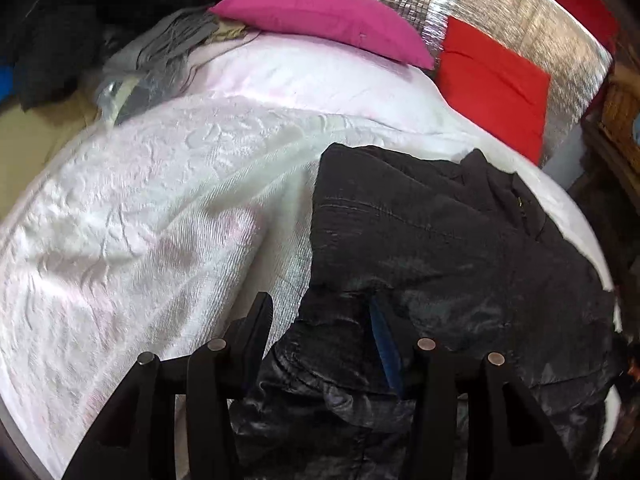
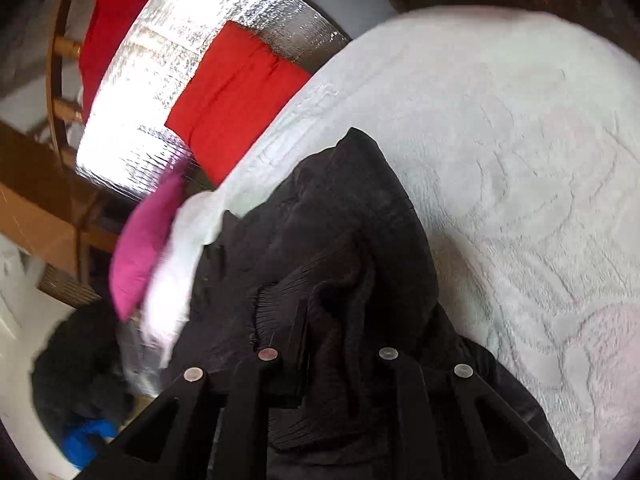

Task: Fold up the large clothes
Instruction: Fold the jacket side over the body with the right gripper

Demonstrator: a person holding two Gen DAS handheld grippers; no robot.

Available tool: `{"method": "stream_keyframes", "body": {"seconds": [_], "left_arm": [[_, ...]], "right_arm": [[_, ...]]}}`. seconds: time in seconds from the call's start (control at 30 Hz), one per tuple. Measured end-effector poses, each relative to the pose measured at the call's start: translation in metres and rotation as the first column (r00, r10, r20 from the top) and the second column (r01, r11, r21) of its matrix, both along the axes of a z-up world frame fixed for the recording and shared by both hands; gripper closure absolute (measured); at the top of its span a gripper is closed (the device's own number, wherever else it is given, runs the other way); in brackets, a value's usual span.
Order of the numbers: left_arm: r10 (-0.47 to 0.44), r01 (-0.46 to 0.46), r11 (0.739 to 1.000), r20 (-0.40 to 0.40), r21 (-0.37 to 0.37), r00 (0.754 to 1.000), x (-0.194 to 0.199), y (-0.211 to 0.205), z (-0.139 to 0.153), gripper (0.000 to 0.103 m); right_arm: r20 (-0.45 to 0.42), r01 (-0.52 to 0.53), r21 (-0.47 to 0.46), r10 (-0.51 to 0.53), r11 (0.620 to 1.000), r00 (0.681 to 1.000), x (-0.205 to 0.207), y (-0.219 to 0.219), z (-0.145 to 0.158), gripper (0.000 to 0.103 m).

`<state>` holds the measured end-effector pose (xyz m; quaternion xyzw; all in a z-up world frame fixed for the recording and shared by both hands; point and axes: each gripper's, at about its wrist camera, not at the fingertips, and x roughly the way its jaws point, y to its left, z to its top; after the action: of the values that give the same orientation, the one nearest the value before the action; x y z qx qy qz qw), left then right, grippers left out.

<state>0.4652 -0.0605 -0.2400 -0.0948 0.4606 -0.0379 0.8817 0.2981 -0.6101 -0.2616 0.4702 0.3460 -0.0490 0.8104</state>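
Observation:
A black padded jacket (image 1: 440,240) lies on the white quilted bed cover (image 1: 140,208) at the right. My left gripper (image 1: 320,308) is open above the jacket's lower edge, its fingers (image 1: 260,320) spread with shiny fabric bunched between them. In the right wrist view the same jacket (image 2: 340,216) is heaped in front of my right gripper (image 2: 332,320). Ribbed black fabric lies between its jaws, and its right finger is hidden in the folds, so its state is unclear.
A pink pillow (image 1: 320,16) and a red cushion (image 1: 496,80) lie at the head of the bed against a silver foil panel (image 1: 500,12). Grey and dark clothes (image 1: 160,48) are piled at the far left. A wooden chair (image 2: 60,80) stands beside the bed.

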Motion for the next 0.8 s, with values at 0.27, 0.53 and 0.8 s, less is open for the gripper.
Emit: {"method": "stream_keyframes", "body": {"seconds": [0.27,0.53,0.8], "left_arm": [[-0.004,0.003,1.0,0.019,0.022,1.0,-0.005,-0.002,0.006,0.052],[-0.006,0.005,0.999,0.018,0.047,1.0,-0.003,-0.003,0.003,0.051],[-0.045,0.042,0.997,0.046,0.067,0.998,-0.006,-0.01,0.006,0.058]], "right_arm": [[0.123,0.015,0.041,-0.02,0.999,0.992,-0.017,-0.005,0.023,0.015],[0.002,0.003,-0.09,-0.003,0.996,1.0,-0.008,-0.004,0.013,0.015],[-0.086,-0.05,-0.335,0.023,0.941,0.996,0.003,0.028,0.022,0.064]]}}
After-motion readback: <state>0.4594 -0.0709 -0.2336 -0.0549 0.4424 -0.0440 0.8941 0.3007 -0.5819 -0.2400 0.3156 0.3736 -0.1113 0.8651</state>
